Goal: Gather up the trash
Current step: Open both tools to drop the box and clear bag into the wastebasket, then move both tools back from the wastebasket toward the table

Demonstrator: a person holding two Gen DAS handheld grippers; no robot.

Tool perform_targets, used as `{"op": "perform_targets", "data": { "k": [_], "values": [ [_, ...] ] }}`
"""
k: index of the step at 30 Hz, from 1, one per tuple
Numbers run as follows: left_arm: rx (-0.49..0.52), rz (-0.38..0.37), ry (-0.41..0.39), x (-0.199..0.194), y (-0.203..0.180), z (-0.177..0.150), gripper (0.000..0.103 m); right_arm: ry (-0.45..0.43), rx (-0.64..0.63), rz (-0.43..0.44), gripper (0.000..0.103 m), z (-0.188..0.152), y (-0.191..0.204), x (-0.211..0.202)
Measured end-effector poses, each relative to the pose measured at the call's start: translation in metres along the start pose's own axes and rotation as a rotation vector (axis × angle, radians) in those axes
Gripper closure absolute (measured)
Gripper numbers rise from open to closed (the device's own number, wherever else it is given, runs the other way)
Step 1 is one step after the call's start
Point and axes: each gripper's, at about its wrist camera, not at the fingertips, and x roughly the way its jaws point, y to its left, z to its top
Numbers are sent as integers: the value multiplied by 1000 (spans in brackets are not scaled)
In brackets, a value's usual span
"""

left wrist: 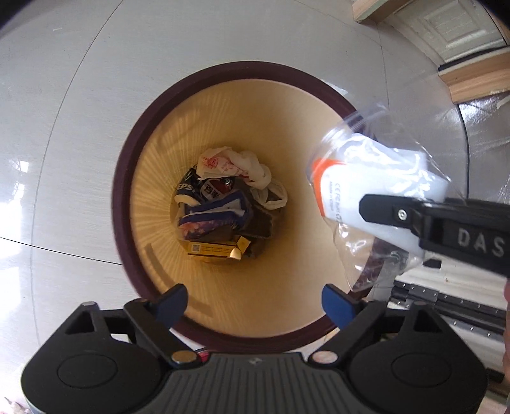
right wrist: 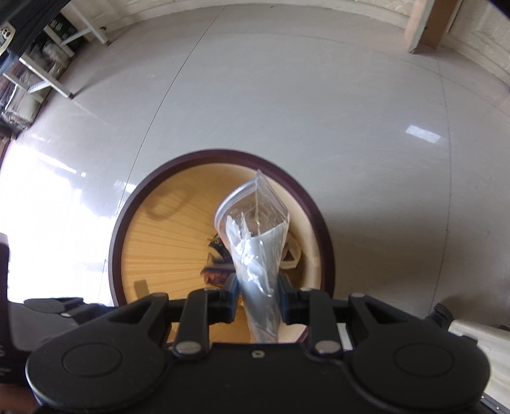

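A round trash bin (left wrist: 127, 178) with a dark maroon rim and tan inside stands on the floor below both grippers. Trash (left wrist: 223, 203) lies at its bottom: a Pepsi wrapper, a white plastic bag, a gold box. My left gripper (left wrist: 255, 302) is open and empty above the bin's near rim. My right gripper (right wrist: 258, 296) is shut on a clear zip plastic bag (right wrist: 255, 242) and holds it over the bin's mouth (right wrist: 165, 242). In the left wrist view the bag (left wrist: 366, 178) hangs at the right, with a white and orange insert, held by the right gripper's finger (left wrist: 398, 213).
Glossy grey floor tiles (right wrist: 287, 95) surround the bin. A wooden post (right wrist: 427, 25) stands far right, white shelving (right wrist: 47, 63) far left. A metal hinged case (left wrist: 446, 302) lies by the bin's right side.
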Motion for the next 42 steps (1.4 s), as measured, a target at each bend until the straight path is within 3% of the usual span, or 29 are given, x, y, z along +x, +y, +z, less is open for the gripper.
{"op": "perform_targets", "data": {
  "k": [6, 8, 9, 10, 24, 32, 34, 42],
  "values": [
    [53, 39, -6, -17, 2, -9, 0, 30, 32, 75, 71, 3, 4, 5],
    [45, 46, -9, -19, 4, -9, 0, 24, 29, 66, 53, 3, 7, 5],
    [37, 47, -9, -19, 6, -8, 0, 22, 31, 57, 38, 3, 9, 4],
    [30, 46, -7, -19, 7, -7, 0, 20, 32, 52, 32, 2, 9, 3],
    [-20, 66, -41, -21, 19, -1, 0, 31, 40, 13, 30, -11, -3, -10],
    [-61, 78, -61, -36, 29, -6, 0, 9, 25, -5, 17, -20, -1, -24],
    [-62, 84, -70, -45, 30, -6, 0, -2, 26, -9, 3, -22, 1, -32],
    [-55, 98, -105, -83, 33, -14, 0, 1, 12, -58, 0, -34, 11, -59]
  ]
}}
